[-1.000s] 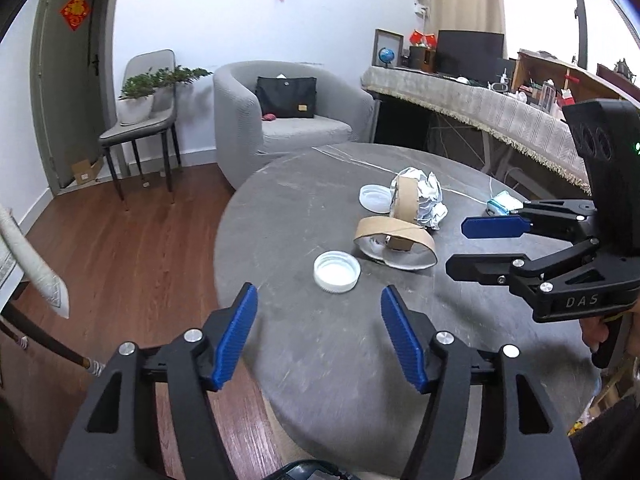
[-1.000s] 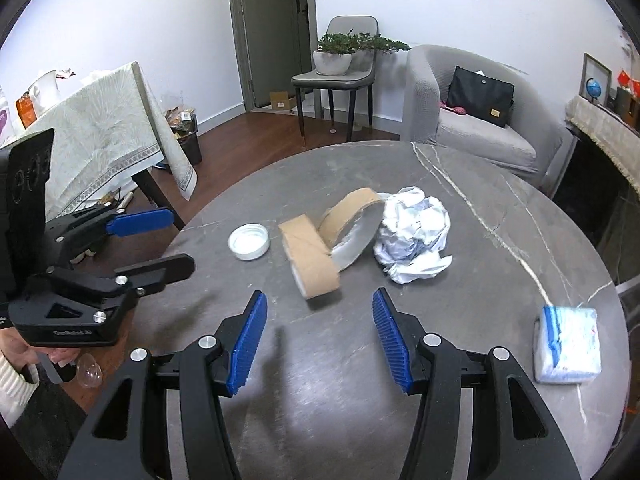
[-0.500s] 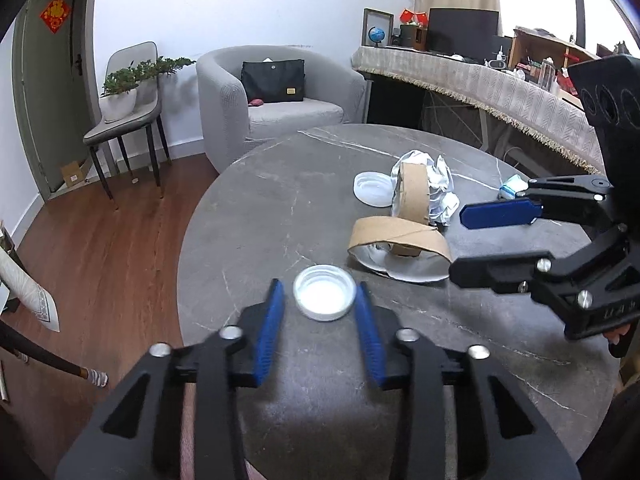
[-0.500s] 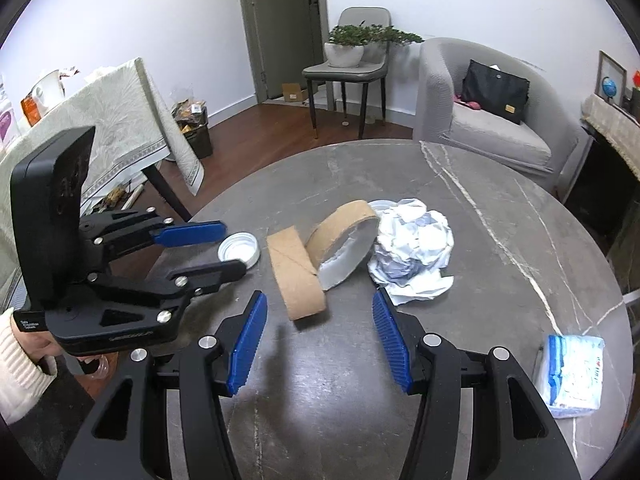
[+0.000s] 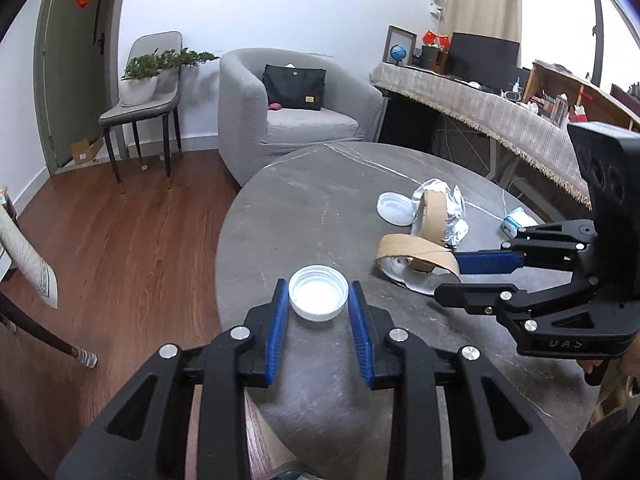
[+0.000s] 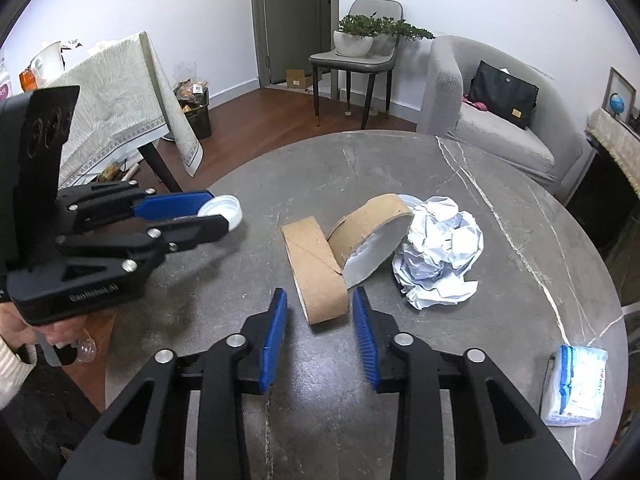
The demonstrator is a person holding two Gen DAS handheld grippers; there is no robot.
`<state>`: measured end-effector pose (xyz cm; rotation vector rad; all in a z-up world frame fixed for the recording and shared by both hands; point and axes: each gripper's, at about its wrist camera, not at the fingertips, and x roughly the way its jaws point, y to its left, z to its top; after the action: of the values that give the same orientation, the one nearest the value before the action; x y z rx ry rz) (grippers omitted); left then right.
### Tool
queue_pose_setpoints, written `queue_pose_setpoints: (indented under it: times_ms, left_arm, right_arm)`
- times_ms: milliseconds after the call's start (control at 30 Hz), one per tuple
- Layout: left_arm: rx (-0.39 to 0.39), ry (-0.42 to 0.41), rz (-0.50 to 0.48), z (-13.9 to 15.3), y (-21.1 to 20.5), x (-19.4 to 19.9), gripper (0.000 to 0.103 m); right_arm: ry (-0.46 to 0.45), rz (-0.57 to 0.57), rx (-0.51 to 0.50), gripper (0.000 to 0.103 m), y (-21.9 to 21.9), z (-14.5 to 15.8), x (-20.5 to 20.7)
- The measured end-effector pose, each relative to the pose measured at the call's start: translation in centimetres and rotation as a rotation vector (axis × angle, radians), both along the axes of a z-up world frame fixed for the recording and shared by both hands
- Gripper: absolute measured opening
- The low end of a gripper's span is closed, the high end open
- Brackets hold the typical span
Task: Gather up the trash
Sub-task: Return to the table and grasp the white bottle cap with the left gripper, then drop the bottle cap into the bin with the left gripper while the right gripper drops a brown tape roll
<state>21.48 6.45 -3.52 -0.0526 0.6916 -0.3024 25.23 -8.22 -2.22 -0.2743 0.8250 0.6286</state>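
A white plastic lid (image 5: 318,298) sits between the blue pads of my left gripper (image 5: 319,308), which is shut on it near the table's left edge; the lid also shows in the right wrist view (image 6: 223,212). A cardboard ring (image 6: 316,270) stands on edge just ahead of my right gripper (image 6: 320,322), which is open, its jaws either side of the ring's near end. A second cardboard ring (image 6: 370,226) leans behind it. Crumpled white paper (image 6: 440,252) lies to the right.
The round grey marble table (image 6: 360,400) holds a tissue pack (image 6: 574,386) at the front right and another white lid (image 5: 394,208) behind the paper. A grey armchair (image 5: 296,120) and a chair with a plant (image 5: 140,100) stand beyond the table.
My left gripper moved forward to the white lid and closed on it. My right gripper moved forward to the standing cardboard ring and narrowed its jaws.
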Motion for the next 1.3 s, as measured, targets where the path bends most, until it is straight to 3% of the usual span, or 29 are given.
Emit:
queue_pose_setpoints:
  times_ms: [133, 433, 800, 1067, 1300]
  left_arm:
    - [-0.005, -0.001, 0.013, 0.3, 0.8, -0.8, 0.032]
    - [-0.034, 0.000, 0.044, 1.0, 2.3, -3.6, 0.032]
    - [0.002, 0.011, 0.080, 1.3, 2.8, -8.6, 0.032]
    - [0.079, 0.099, 0.135, -0.8, 4.4, -12.2, 0.032]
    - [0.098, 0.191, 0.131, -3.1, 5.0, -14.8, 0.032]
  right_arm:
    - [-0.001, -0.004, -0.006, 0.022, 0.6, -0.1, -0.1]
    - [-0.033, -0.027, 0.022, 0.022, 1.2, 0.4, -2.2]
    - [-0.036, -0.008, 0.079, 0.022, 2.0, 0.9, -6.9]
    - [-0.049, 0.027, 0.108, 0.022, 3.7, 1.3, -10.9]
    - [-0.045, 0.054, 0.113, 0.022, 4.9, 1.2, -14.0]
